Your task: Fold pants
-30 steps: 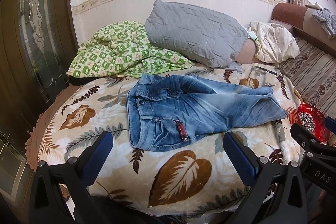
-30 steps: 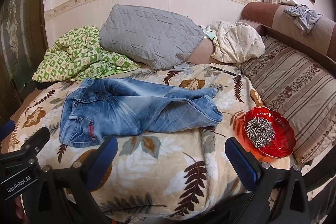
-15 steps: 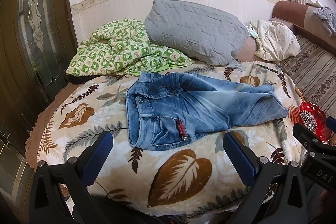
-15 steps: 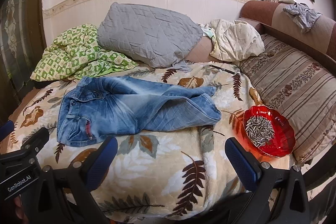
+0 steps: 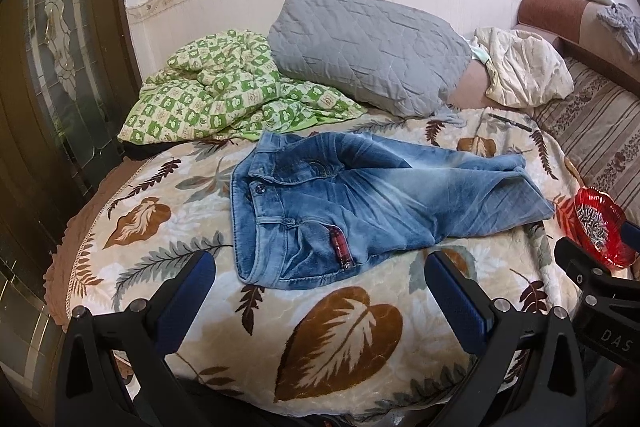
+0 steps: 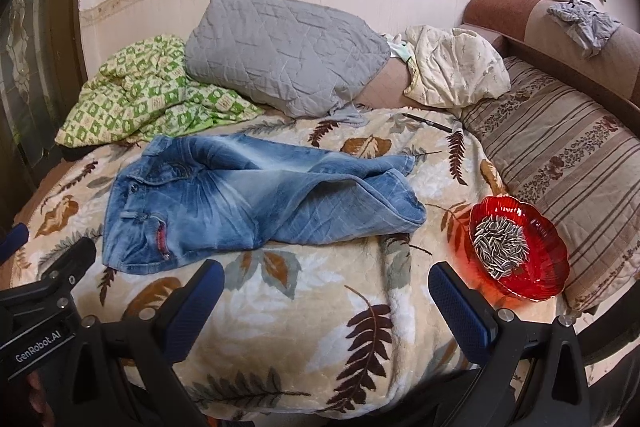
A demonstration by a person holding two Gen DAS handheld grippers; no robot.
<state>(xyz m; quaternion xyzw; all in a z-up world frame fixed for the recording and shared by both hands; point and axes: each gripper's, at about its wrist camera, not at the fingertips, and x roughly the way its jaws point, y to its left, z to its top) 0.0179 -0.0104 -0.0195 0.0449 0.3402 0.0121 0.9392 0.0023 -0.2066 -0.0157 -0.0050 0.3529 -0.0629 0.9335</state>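
Light blue jeans [image 5: 360,203] lie on a leaf-patterned blanket [image 5: 344,339] on the bed, waistband to the left, legs running right and partly overlapping. They also show in the right wrist view [image 6: 248,203]. My left gripper [image 5: 320,283] is open and empty, just short of the waistband's near corner. My right gripper [image 6: 326,291] is open and empty, in front of the legs. Each gripper's body shows at the edge of the other's view.
A red glass bowl of sunflower seeds [image 6: 516,247] sits on the blanket at the right near the leg hems. A grey pillow [image 6: 280,55], a green checked quilt [image 6: 152,95] and a cream cloth [image 6: 452,71] lie behind. A pen [image 6: 430,123] lies near the striped cushion [image 6: 560,155].
Both grippers have moved slightly closer to the bed and jeans. Nothing was grasped; the jeans have not moved.
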